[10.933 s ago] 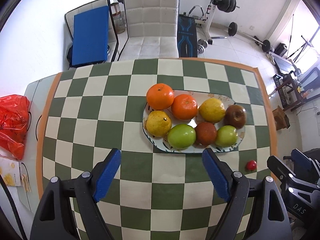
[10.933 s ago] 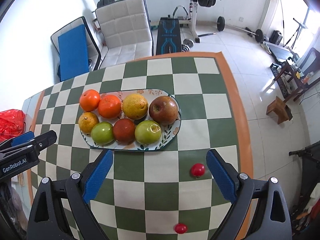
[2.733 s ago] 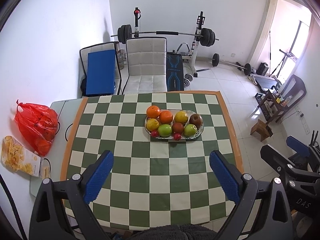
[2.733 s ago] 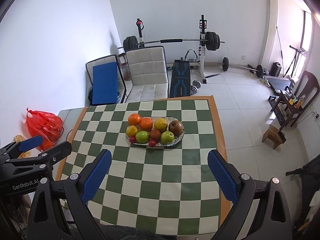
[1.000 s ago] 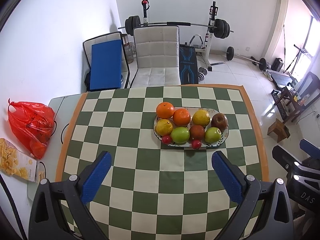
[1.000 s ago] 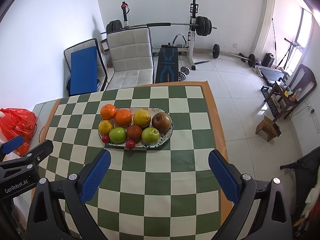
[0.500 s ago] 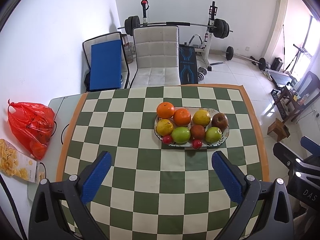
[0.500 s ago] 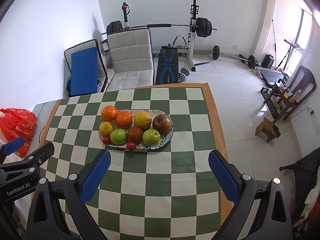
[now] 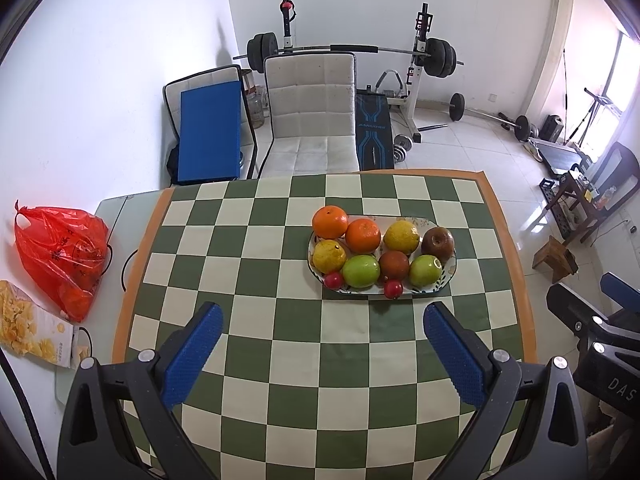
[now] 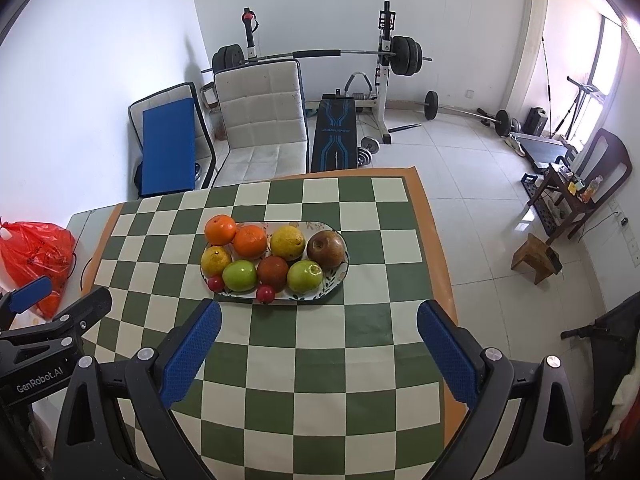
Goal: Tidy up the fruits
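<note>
Left wrist view: both tongs [image 9: 322,338] [image 10: 318,336] hang spread and empty above the counter [image 9: 256,320], every fruit apparently gathered on the plate [image 9: 448,276].

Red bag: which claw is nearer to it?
Left. The left claw is beside the red bag, on its table side; the right claw is farther right, facing the plate.
</note>
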{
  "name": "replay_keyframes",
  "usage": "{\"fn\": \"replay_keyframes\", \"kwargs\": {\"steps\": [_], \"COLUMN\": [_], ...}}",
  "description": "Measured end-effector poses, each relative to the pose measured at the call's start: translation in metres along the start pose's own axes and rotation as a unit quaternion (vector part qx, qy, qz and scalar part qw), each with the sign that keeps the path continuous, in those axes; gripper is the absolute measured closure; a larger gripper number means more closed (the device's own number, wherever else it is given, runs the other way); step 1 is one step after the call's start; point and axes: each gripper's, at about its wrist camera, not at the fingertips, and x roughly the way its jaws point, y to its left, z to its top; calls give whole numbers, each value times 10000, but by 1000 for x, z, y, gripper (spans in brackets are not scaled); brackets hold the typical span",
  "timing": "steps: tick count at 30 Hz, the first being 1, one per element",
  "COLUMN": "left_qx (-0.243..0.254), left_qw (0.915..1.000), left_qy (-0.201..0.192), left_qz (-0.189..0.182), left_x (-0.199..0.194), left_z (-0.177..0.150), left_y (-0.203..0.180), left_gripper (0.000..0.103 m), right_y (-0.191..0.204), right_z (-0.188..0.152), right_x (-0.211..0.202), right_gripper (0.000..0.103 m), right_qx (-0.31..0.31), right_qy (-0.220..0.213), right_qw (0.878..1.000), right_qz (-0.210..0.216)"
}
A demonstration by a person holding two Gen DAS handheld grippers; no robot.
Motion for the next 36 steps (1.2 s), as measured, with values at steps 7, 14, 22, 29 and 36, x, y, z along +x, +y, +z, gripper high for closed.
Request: {"fn": "replay_keyframes", "kwargs": {"steps": [7,14,22,29,36], "left_qx": [18,28,56,57,62], "left_qw": [10000,10000,9999,9999,9998], "left_qy": [-4,-7,-103,-102,-135], "left_qz": [-37,-59,-94,-112,-148], "left_x": [0,-1,-6,-8,-10], "left_z": [2,3,3,3,0], "left_y": [0,-2,-1,-2,-3], "left_gripper": [0,0,0,0,0], "right_y": [-1,0,-1,-3,-8], "right_z": [-1,-1,-2,-3,-5], "right_x": [-2,-3,-6,-7,-11], "right_gripper": [3,3,3,3,3], "right_qx": [14,26,49,64,125], "right_qy": [-23,-26,-30,-32,-49], "right_qw": [10000,10000,10000,10000,9999], "right_qz": [2,0,-37,-41,-36]}}
